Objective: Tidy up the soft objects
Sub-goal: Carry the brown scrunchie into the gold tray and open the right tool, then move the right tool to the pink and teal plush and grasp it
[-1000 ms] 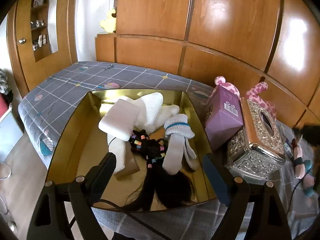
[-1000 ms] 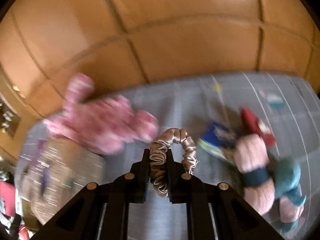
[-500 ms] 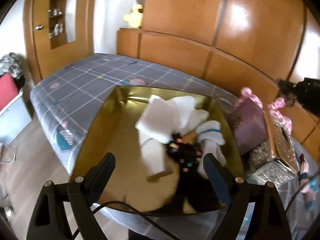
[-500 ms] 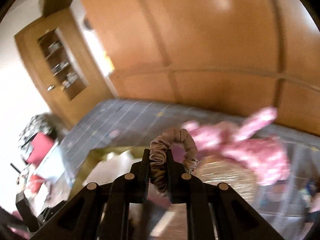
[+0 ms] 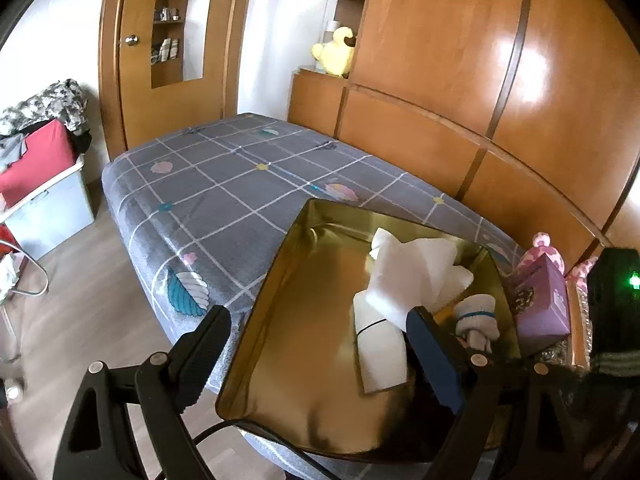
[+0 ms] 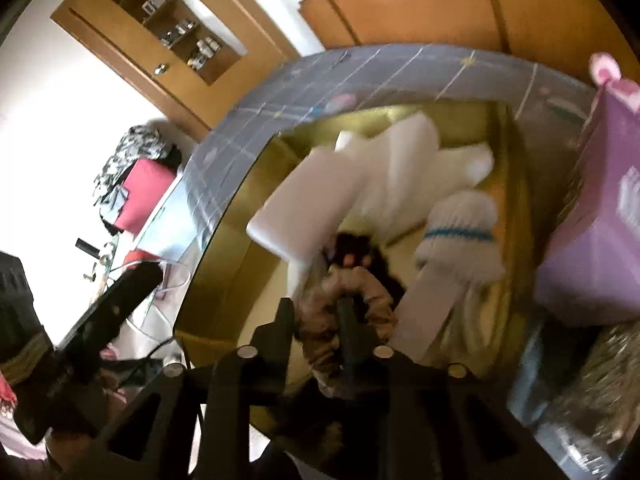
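wood-panelled walls back a bed under a grey checked sheet, and on its near end sits a gold tray with white cloths, a white sock with a blue band and a dark beaded hair piece in it. over the tray's near part hangs the right gripper, pointing down into it, with a beige satin scrunchie looped around one finger and lying between both; its jaws have just been parting, and in the blurred picture i cannot tell whether the pads still press the fabric. a purple box stands just beside the tray (pink plush ears show behind it). the left gripper hovers above the tray's near left corner, jaws wide apart, holding and touching nothing.
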The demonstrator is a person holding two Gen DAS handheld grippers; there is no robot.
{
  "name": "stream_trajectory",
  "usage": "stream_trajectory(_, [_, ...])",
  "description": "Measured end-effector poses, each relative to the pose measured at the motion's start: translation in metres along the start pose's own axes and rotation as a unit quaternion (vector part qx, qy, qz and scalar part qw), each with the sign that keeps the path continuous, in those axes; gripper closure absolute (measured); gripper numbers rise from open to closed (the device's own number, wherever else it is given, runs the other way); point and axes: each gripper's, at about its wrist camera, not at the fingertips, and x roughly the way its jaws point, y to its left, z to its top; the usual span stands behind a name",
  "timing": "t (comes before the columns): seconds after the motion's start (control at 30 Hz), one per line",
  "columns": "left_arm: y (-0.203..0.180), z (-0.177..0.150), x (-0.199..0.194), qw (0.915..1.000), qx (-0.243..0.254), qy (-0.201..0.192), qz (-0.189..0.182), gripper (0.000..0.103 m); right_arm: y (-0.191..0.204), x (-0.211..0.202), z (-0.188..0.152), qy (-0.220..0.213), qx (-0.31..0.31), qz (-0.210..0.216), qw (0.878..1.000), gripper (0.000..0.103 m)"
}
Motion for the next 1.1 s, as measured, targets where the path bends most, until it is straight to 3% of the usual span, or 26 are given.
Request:
stream_trajectory(0.07, [-0.001, -0.001, 0.001, 1.0000, -0.001, 0.005, -0.004, 0.013, -0.002, -0.001, -0.006, -0.001, 0.005, 0.011, 1.000, 0.064])
stream_trajectory(0.27, [-0.015, -0.003, -0.007, 0.9996, 0.020, -0.006, -0.016, 0.013, -0.004, -0.027, -0.016, -0.041, 0.001, -0.006, 0.999, 0.061])
stream_trajectory(0.5, [-0.039, -0.012, -0.016, 0.9977, 0.050, -0.004, -0.046, 0.013, -0.004, -0.090, -0.045, -0.116, -0.051, -0.107, 0.986, 0.060])
stream_trajectory(0.7, [-0.075, -0.024, -0.029, 0.9918, 0.092, -0.003, -0.089, 0.013, -0.030, -0.144, -0.073, -0.154, -0.040, -0.159, 0.974, 0.060])
stream_trajectory(0.97, [-0.135, -0.035, -0.048, 0.9765, 0.165, -0.006, -0.138, 0.013, -0.089, -0.227, -0.106, -0.188, 0.001, -0.254, 0.949, 0.060])
stream_trajectory(1.1, [-0.167, -0.041, -0.060, 0.9650, 0.201, -0.008, -0.168, 0.013, -0.134, -0.278, -0.127, -0.205, 0.042, -0.314, 0.926, 0.060])
